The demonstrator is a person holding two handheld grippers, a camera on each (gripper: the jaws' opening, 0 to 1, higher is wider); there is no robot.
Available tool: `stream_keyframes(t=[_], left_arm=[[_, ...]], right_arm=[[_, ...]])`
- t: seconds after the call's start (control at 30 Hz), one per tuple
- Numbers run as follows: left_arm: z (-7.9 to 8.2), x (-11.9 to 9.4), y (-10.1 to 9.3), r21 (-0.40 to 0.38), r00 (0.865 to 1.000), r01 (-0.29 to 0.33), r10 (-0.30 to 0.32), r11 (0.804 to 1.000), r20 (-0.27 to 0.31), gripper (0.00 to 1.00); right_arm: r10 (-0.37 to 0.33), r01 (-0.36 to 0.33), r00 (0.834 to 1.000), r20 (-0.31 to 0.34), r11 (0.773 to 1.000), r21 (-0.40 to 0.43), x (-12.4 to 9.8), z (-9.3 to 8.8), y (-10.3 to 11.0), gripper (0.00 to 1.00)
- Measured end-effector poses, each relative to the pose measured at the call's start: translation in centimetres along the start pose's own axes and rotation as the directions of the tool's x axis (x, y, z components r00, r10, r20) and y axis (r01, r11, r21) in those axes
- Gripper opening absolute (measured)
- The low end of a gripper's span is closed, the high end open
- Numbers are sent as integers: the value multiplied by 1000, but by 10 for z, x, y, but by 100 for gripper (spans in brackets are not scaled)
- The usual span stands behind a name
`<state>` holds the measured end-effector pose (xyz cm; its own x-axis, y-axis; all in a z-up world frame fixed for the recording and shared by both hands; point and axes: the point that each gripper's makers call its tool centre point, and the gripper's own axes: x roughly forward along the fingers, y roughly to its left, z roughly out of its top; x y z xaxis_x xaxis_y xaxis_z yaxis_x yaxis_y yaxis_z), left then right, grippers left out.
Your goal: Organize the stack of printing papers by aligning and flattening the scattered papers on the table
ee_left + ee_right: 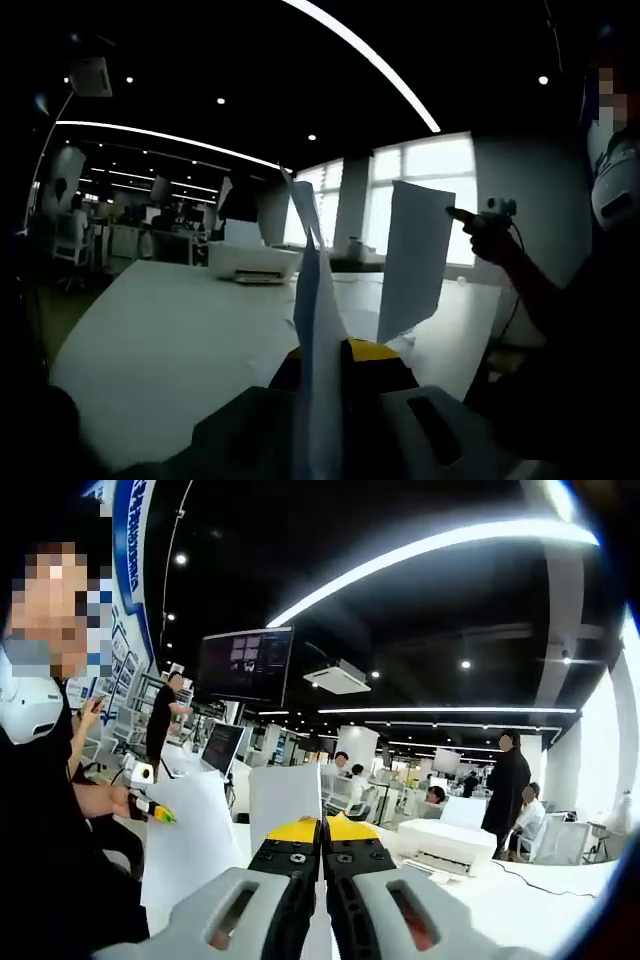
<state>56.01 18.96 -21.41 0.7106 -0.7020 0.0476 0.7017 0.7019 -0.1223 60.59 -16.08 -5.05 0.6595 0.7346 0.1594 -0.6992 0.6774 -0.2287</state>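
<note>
paper stands on edge, clamped in the left hand-held gripper above the white tabletop, a second sheet upright at two o'clock. right hand-held gripper has jaws pressed together on a sheet. best to lower both edges squarely onto the tabletop before flattening.

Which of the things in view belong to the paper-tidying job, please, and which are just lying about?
Part of the job:
- left tongs, shut on a sheet
- right tongs, shut on a second sheet
- table

Just lying about:
- printer
- monitor
- people in the background
</note>
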Motion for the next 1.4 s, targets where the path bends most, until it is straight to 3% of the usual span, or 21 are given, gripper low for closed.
stream_keyframes(t=[0.53,0.87,1.4], left_arm=[[2,2,0,5,1000,7,-7,1000,2,6],[0,3,-2,3,1000,8,-8,1000,2,6],[-1,1,-1,3,1000,13,-13,1000,1,6]], right_arm=[[52,-52,999,-1,999,8,-15,10,2,0],[114,-113,993,-33,994,9,-15,2,18,0],[236,-236,967,-93,972,13,19,-16,46,0]])
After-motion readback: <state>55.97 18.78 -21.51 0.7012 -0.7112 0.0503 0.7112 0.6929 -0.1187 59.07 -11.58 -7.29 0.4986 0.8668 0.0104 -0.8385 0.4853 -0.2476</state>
